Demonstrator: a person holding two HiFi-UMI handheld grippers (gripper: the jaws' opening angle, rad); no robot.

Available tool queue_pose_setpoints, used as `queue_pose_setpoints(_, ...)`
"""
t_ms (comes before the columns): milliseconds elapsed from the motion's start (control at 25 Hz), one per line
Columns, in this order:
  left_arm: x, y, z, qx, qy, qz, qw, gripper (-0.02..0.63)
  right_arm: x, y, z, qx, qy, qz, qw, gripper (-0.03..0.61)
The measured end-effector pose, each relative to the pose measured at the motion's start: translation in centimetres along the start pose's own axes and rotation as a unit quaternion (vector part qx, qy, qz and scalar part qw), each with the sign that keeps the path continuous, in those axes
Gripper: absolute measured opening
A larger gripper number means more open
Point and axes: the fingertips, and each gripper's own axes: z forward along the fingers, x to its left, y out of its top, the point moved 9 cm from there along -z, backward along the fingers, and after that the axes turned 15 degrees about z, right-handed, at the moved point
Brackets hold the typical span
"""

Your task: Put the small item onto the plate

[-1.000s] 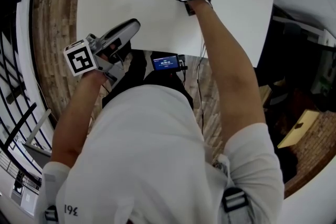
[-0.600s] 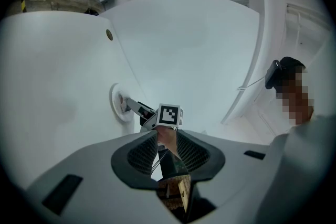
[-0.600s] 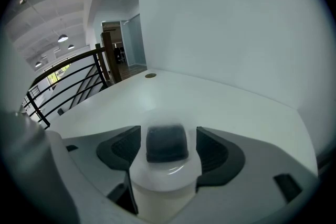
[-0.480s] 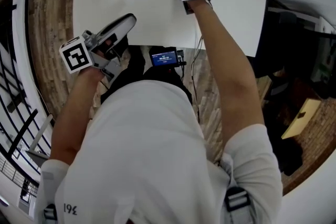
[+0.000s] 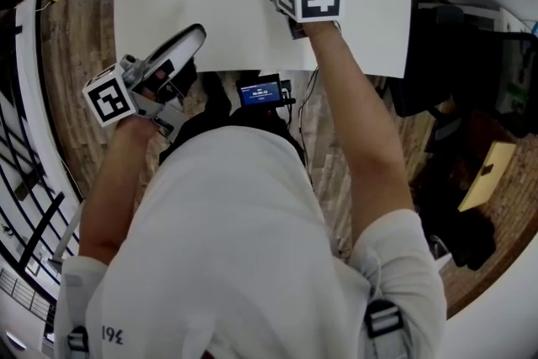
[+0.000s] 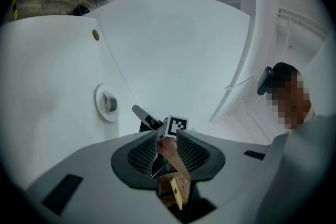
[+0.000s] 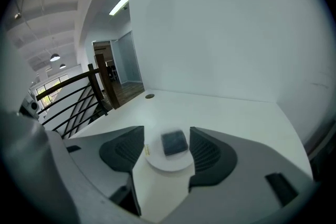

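- Right hand-held gripper (image 7: pixel 167 140): released, jaws spread wide, nothing grasped, held over the plate (image 7: pixel 157 164).
- Small item (image 7: pixel 174 142): dark and squarish, lying on the plate and seen between the spread jaws, nearer the right-hand one.
- Left hand-held gripper (image 6: pixel 167 135): released, jaws apart and empty, at the near edge of the bench (image 6: pixel 173 50), well apart from the plate.
- Plate: white and round, resting on the white bench toward the side far from the person.
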Motion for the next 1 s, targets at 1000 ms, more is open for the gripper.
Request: queue_pose_setpoints(1000, -6.8, 1.3, -4.1, -0.037, -0.075, 0.019, 0.9963, 0.115, 7.9, -3.0, -16.5, -0.097, 0.074, 0.09, 0.988, 0.0)
